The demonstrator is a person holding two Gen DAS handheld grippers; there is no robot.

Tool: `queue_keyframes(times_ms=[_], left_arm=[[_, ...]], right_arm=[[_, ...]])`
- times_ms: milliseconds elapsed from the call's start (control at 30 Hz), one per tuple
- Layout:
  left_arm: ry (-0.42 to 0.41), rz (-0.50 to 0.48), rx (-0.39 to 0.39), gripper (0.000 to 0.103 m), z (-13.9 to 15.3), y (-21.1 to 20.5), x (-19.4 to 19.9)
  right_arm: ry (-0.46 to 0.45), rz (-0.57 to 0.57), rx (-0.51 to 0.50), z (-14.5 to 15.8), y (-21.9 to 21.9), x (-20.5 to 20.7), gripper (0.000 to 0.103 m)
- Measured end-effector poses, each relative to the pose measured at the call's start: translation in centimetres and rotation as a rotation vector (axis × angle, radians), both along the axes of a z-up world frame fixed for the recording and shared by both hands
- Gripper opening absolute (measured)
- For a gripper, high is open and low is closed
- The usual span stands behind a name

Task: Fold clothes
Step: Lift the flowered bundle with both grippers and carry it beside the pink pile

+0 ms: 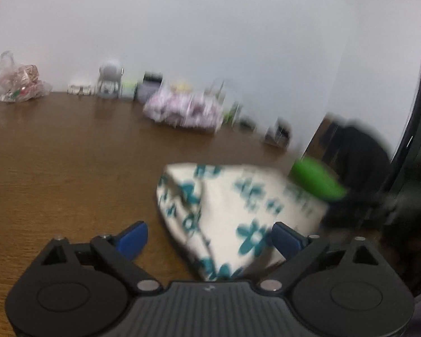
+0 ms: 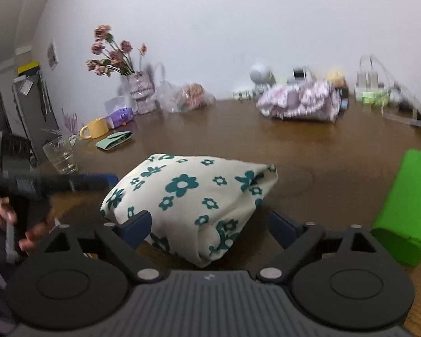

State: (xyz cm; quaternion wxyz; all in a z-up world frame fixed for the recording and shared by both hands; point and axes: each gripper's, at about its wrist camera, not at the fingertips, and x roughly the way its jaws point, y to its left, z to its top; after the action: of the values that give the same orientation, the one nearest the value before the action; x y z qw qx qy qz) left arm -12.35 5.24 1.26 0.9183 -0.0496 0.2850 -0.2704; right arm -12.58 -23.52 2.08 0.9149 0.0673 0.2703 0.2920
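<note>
A folded cream cloth with teal flowers [image 2: 193, 199] lies on the brown table [image 2: 238, 134]; it also shows in the left wrist view [image 1: 233, 210], blurred. My right gripper [image 2: 207, 229] is open, its blue fingers on either side of the cloth's near end. My left gripper [image 1: 210, 236] is open, the cloth's near corner between its fingers. The left gripper also shows at the left of the right wrist view [image 2: 70, 182], beside the cloth.
A green roll [image 2: 404, 210] lies right of the cloth. A lilac patterned cloth heap [image 2: 300, 104] sits at the back. A glass [image 2: 60, 154], a yellow mug [image 2: 95, 129], a flower vase [image 2: 141, 90] and plastic bags stand at the left.
</note>
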Motion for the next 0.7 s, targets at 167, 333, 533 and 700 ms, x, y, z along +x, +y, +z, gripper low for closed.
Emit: queue_keyframes(times_ms=[167, 333, 533, 700], left_arm=[[0.063, -0.058, -0.072, 0.069, -0.1, -0.1, 1.9], [0.090, -0.027, -0.033, 0.063, 0.3, 0.8, 4.7], [0.119, 0.130, 0.054, 0.059, 1.9, 4.0, 11.9], [0.111, 0.238, 0.060, 0.054, 2.3, 5.5, 20.5]], right_arm=[[0.133, 0.046, 0.061, -0.1, 0.6, 2.6, 0.054], [0.153, 0.060, 0.033, 0.5, 2.7, 5.1, 0.041], [0.194, 0.018, 0.018, 0.9, 8.3, 13.0, 0.041], [0.202, -0.119, 0.072, 0.5, 11.7, 21.9, 0.042]])
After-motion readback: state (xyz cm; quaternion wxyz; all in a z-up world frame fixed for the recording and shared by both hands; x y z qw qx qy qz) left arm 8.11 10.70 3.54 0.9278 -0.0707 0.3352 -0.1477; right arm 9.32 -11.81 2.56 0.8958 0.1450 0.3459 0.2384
